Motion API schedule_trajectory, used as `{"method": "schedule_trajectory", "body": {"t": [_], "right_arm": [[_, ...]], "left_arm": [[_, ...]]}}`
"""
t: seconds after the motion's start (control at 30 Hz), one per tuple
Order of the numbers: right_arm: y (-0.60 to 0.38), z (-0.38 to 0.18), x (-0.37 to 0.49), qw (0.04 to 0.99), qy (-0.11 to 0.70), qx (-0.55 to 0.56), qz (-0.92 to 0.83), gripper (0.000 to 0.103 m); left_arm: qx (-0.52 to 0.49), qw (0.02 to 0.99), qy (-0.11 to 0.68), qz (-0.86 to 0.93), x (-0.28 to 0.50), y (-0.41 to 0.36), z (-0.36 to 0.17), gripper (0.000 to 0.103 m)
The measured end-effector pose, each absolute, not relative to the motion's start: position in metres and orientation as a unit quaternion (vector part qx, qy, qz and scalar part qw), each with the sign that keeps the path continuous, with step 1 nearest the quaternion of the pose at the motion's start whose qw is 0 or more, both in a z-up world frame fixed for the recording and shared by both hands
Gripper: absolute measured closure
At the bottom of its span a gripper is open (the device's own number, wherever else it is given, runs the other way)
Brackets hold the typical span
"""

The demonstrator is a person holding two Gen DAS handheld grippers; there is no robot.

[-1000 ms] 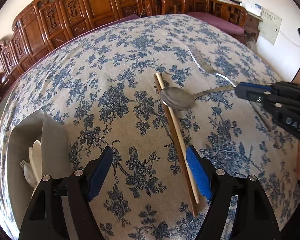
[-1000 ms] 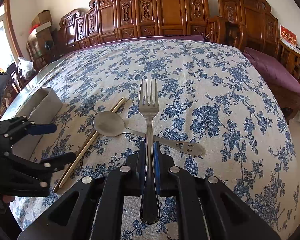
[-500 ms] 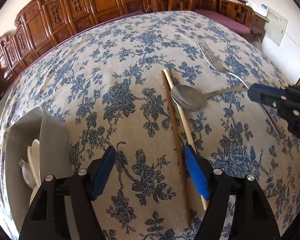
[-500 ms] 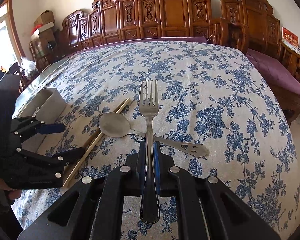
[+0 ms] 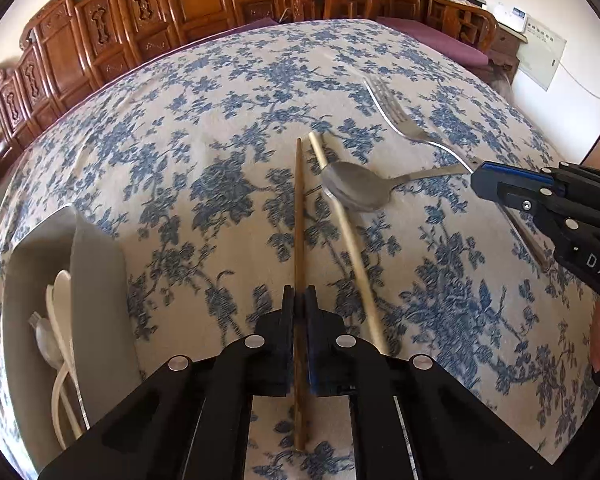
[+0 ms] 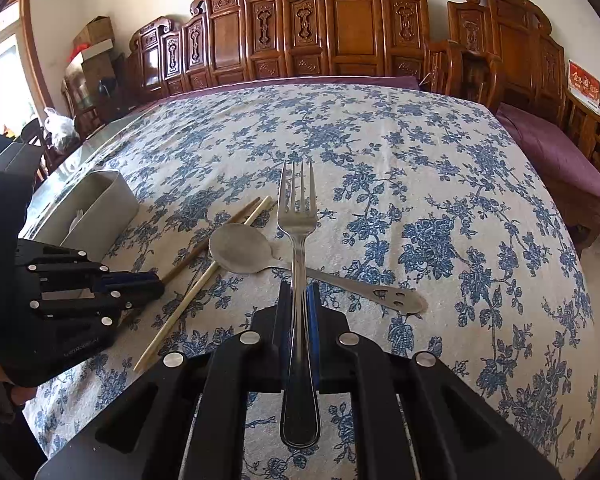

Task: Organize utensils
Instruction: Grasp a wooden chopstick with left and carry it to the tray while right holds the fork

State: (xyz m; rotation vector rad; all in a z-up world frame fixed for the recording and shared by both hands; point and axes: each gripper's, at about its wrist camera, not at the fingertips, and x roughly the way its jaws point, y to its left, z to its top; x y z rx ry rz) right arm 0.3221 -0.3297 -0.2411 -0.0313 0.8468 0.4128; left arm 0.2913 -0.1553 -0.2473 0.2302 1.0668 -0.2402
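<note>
My left gripper (image 5: 299,300) is shut on a dark brown chopstick (image 5: 299,216), which points away along the floral tablecloth. A pale chopstick (image 5: 352,248) lies just right of it, its far end under a metal spoon (image 5: 358,190). My right gripper (image 6: 299,296) is shut on a metal fork (image 6: 298,216), held above the spoon's handle (image 6: 364,288). The fork (image 5: 400,120) and right gripper (image 5: 512,190) also show at the right of the left wrist view. A grey utensil holder (image 5: 96,280) stands at the left with white cutlery (image 5: 56,320) inside.
Carved wooden chairs (image 6: 340,32) line the table's far edge, and a purple cushioned bench (image 6: 552,148) stands at the right. The holder (image 6: 100,208) sits near the table's left edge. The left gripper (image 6: 80,292) shows at the left of the right wrist view.
My left gripper has closed on the dark chopstick and pulled it apart from the pale one. The right gripper has kept hold of the fork and barely moved.
</note>
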Motion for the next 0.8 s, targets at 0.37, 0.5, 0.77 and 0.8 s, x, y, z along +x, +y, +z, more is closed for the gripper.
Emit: {"method": "schedule_trajectory", "body": {"t": [0.37, 0.5, 0.77, 0.8], "right_arm": [[-0.308, -0.235, 0.308, 0.89, 0.407, -0.03, 0.203, 0.093], [-0.298, -0.232, 0.303, 0.891, 0.404, -0.043, 0.203, 0.093], [-0.284, -0.225, 0.294, 0.89, 0.405, -0.036, 0.205, 0.093], [-0.281, -0.224, 0.291, 0.89, 0.404, -0.036, 0.207, 0.093]], "left_arm": [[0.098, 0.86, 0.49, -0.105, 0.278, -0.128, -0.215, 0.099], [0.096, 0.866, 0.479, -0.103, 0.272, -0.119, -0.2, 0.099], [0.084, 0.876, 0.464, -0.102, 0.261, -0.099, -0.177, 0.099], [0.083, 0.877, 0.462, -0.102, 0.26, -0.097, -0.175, 0.099]]}}
